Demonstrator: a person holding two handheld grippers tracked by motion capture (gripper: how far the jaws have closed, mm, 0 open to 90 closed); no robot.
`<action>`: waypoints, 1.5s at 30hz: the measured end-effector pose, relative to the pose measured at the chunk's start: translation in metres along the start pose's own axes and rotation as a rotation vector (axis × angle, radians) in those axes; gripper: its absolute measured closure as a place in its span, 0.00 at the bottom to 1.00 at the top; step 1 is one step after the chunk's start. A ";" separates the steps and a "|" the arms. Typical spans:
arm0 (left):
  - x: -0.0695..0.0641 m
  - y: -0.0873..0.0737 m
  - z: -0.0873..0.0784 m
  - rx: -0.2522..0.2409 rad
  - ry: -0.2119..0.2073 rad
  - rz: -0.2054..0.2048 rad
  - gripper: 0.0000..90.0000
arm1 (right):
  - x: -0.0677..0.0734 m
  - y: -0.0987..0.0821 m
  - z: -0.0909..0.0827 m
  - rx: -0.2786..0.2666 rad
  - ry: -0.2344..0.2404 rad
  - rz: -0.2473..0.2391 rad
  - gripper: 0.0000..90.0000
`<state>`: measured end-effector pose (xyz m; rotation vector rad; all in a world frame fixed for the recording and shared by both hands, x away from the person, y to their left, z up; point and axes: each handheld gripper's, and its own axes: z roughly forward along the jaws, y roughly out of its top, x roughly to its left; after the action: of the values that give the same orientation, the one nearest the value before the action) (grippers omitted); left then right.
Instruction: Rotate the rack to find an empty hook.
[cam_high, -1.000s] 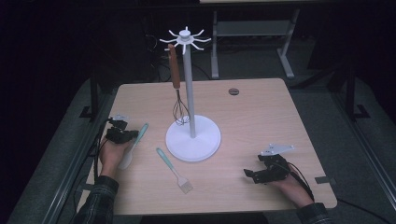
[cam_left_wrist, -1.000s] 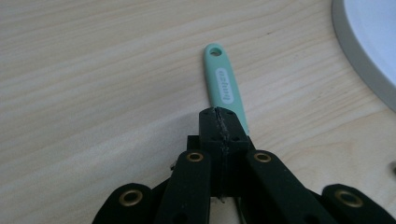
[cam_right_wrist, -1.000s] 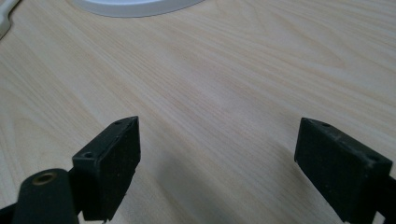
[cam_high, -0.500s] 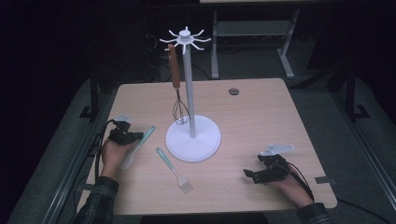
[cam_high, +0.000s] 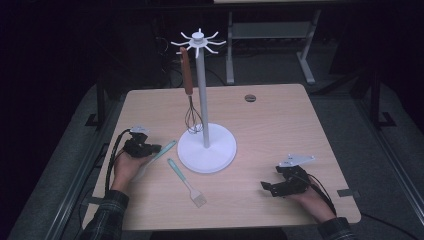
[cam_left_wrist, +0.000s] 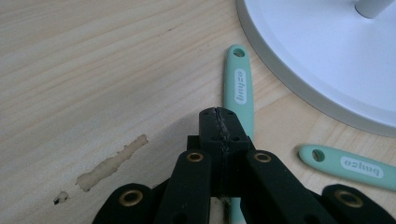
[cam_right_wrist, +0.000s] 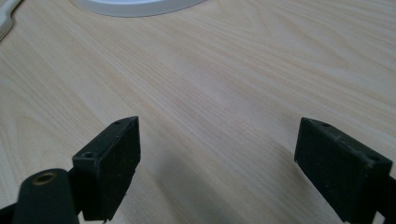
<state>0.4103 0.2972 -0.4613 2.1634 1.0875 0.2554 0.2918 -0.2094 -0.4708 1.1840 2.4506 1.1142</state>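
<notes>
Left claw (cam_left_wrist: 219, 122): jaws pressed together on the handle of a mint green utensil (cam_left_wrist: 238, 91), whose hole-ended handle tip projects just beyond the claw toward the white stand base (cam_left_wrist: 327, 56). A second mint green utensil, a brush (cam_high: 186, 182), lies on the surface (cam_high: 280, 125) just beside the claw, apart from it. Right claw (cam_right_wrist: 215, 158): jaws spread wide, nothing between them, bare surface ahead. A whisk (cam_high: 192, 112) hangs on the stand, well beyond both claws.

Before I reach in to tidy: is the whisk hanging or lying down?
Hanging. The whisk dangles upright from the white rack, wire head just above its base.
</notes>
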 end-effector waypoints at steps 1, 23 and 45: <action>0.000 0.000 -0.002 -0.009 -0.001 -0.006 1.00 | 0.000 0.000 0.000 -0.002 0.001 0.002 0.16; -0.021 -0.028 -0.022 -0.006 0.056 -0.016 0.85 | 0.000 0.000 -0.001 -0.005 -0.003 0.000 0.16; -0.028 -0.032 -0.020 -0.044 0.105 0.014 0.91 | 0.001 0.001 -0.001 -0.008 0.002 -0.004 0.16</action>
<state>0.3635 0.2992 -0.4640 2.1393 1.1151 0.3998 0.2910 -0.2090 -0.4696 1.1761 2.4462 1.1244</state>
